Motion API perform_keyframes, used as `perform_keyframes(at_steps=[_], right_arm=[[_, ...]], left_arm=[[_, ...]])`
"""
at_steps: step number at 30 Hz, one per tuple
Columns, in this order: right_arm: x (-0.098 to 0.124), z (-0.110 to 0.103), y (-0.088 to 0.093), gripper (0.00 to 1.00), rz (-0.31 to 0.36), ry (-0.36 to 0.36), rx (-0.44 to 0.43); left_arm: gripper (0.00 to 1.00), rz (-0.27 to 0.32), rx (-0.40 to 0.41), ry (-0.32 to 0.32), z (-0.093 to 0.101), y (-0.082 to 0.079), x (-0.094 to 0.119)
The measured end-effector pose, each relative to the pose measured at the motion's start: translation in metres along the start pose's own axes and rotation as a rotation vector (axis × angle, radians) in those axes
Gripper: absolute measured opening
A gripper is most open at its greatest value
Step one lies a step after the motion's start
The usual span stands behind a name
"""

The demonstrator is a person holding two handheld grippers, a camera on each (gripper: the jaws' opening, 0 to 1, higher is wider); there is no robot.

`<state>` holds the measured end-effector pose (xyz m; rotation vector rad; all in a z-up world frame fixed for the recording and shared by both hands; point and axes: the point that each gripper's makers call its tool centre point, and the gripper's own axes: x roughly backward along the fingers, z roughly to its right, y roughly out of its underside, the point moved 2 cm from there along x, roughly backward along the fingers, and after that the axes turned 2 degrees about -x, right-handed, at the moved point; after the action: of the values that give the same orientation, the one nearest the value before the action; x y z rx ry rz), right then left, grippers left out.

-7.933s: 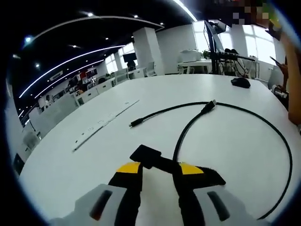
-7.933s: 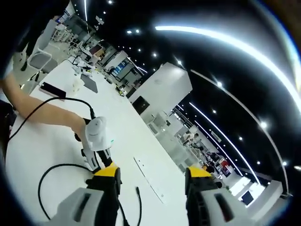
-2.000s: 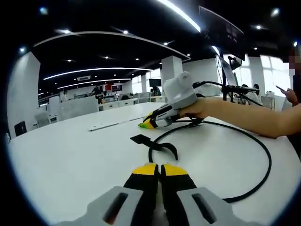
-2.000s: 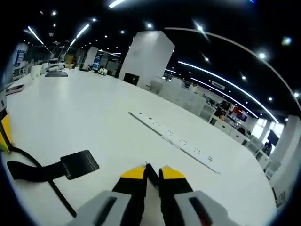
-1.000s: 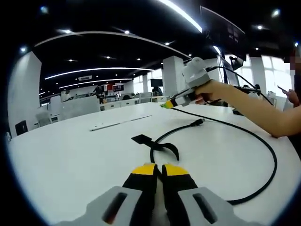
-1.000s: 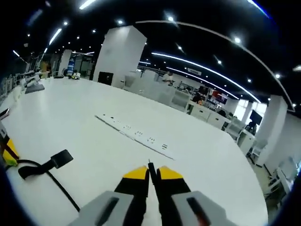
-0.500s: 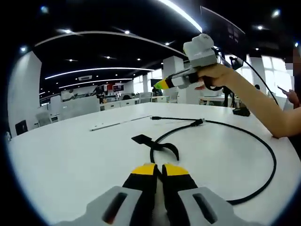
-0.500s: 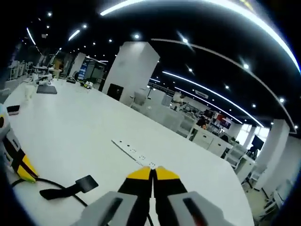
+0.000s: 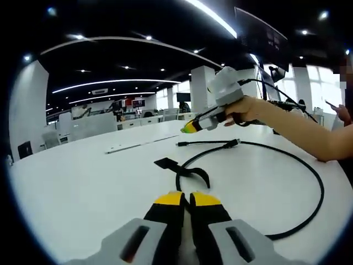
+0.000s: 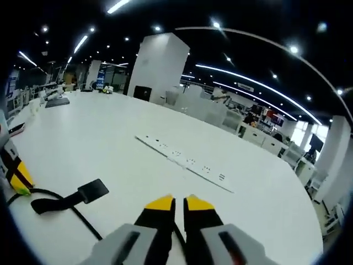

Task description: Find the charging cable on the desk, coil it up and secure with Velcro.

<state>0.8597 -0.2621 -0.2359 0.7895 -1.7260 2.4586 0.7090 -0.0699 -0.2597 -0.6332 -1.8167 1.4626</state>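
Jaws closed, one cable (image 9: 309,182), one strap (image 9: 190,174)

One white bench (image 9: 83,182) carries the things. On it lies one black charging cable (image 9: 309,182), swung round in a single wide loop, with two free plug ends near each other. One black Velcro strap (image 9: 168,164) sits on the cable. One long flat strip with sockets (image 10: 185,160) lies farther across the bench. Two grippers show: the left gripper (image 9: 185,200) and the right gripper (image 9: 190,127), each with two yellow-tipped jaws. One person's hand (image 9: 245,109) holds the right gripper.
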Motion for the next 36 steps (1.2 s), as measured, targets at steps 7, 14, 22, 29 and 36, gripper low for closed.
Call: perform_keyframes(at_steps=[7,14,22,29,36], right_arm=[[-0.004,-0.014,0.003,0.22,-0.01,-0.056,0.044],[-0.009,-0.014,0.005,0.28,-0.008,-0.066,0.032],[-0.014,-0.015,0.016,0.28,-0.048,-0.074,0.033],[-0.015,-0.017,0.018,0.28,-0.037,-0.102,-0.036],[-0.015,-0.014,0.023,0.28,-0.018,-0.131,-0.139]], left_arm=[[0.06,0.0,0.001,0.001,0.0,0.0,0.0],[0.05,0.0,0.002,0.002,0.0,0.0,-0.001],[0.05,0.0,0.003,0.005,0.0,0.0,-0.001],[0.05,0.0,0.002,0.005,0.001,0.0,-0.001],[0.05,0.0,0.001,0.005,0.001,0.0,0.0]])
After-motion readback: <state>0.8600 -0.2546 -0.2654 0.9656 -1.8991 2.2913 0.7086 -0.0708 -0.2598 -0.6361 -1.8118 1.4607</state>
